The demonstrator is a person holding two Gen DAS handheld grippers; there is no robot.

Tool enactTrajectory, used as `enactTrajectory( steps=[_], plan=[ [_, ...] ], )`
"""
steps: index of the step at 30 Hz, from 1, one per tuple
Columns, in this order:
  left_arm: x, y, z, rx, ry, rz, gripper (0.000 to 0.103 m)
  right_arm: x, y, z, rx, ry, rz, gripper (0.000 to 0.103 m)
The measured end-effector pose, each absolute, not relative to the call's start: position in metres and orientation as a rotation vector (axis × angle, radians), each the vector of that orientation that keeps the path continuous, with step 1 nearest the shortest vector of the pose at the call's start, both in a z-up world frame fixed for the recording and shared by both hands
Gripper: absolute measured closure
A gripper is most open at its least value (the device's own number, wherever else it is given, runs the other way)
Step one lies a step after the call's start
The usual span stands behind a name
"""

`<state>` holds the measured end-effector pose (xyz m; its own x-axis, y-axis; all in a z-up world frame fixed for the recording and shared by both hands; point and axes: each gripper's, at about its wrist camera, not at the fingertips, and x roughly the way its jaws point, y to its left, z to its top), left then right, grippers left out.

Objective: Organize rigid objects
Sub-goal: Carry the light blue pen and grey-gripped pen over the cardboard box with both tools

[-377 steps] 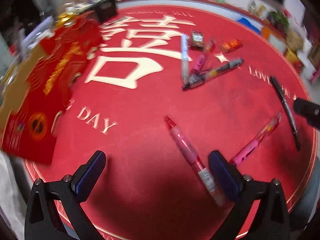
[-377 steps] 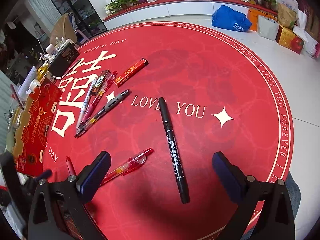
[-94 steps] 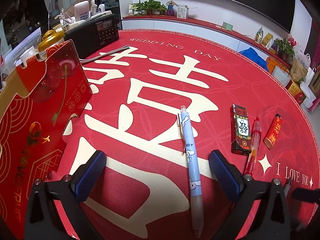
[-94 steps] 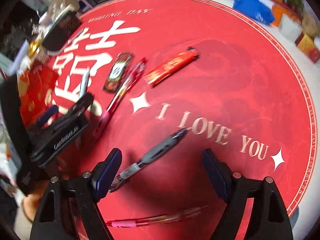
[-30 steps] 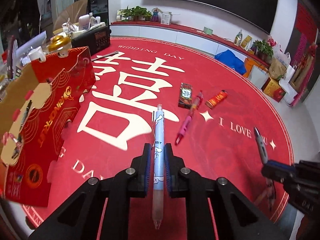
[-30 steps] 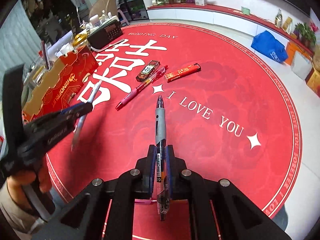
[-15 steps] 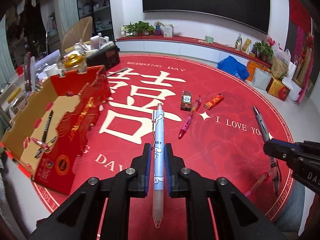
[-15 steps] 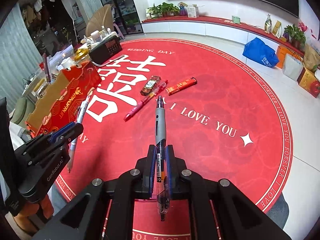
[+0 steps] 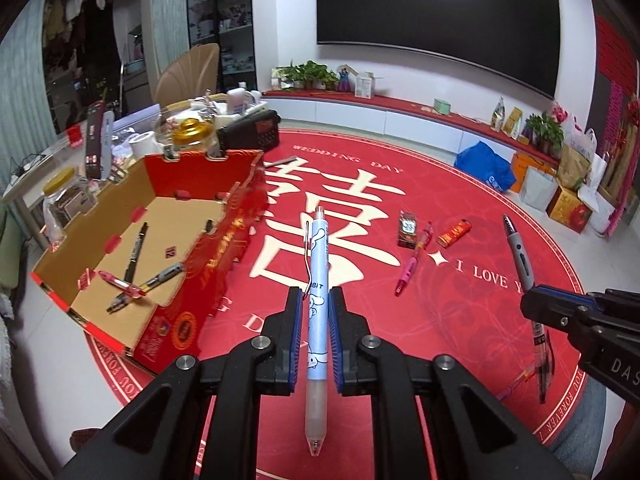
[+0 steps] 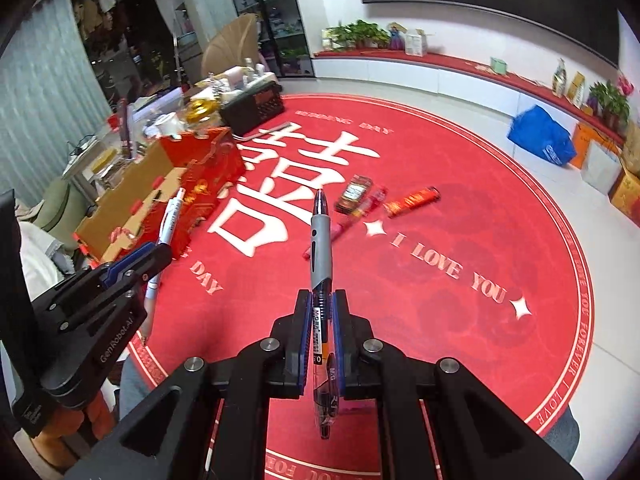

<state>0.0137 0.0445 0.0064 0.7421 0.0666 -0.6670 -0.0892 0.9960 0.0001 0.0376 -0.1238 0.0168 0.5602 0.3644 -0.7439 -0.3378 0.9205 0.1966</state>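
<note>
left gripper [image 9: 311,320]: clenched on light-blue cartoon pen [image 9: 316,280], lifted above the round red mat [image 9: 460,320] | right gripper [image 10: 320,320]: clamped on grey-grip gel pen [image 10: 320,248], also raised | red cardboard box [image 9: 208,252] at the mat's left edge holds three pens | pink pen [image 9: 412,264], small black box [image 9: 407,229] and red lighter [image 9: 453,233] lie mid-mat

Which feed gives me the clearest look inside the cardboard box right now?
The left wrist view: it looks down into the open cardboard box, showing its tan floor with three pens lying crossed. The right wrist view shows the box only from the side, its red wall and scalloped rim, contents hidden.
</note>
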Motion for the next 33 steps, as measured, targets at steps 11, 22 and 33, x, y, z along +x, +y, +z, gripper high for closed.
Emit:
enactTrajectory(
  steps=[11, 22, 33],
  plan=[
    [0.009, 0.099, 0.019, -0.097, 0.701, 0.205, 0.089, 0.051, -0.051, 0.038, -0.023, 0.843, 0.576, 0.092],
    [0.016, 0.157, 0.036, -0.139, 0.683, 0.333, 0.089, 0.073, 0.019, 0.062, -0.059, 0.817, 0.723, 0.092],
    [0.036, 0.205, 0.040, -0.160, 0.671, 0.416, 0.089, 0.099, 0.068, 0.072, -0.057, 0.819, 0.789, 0.092]
  ],
)
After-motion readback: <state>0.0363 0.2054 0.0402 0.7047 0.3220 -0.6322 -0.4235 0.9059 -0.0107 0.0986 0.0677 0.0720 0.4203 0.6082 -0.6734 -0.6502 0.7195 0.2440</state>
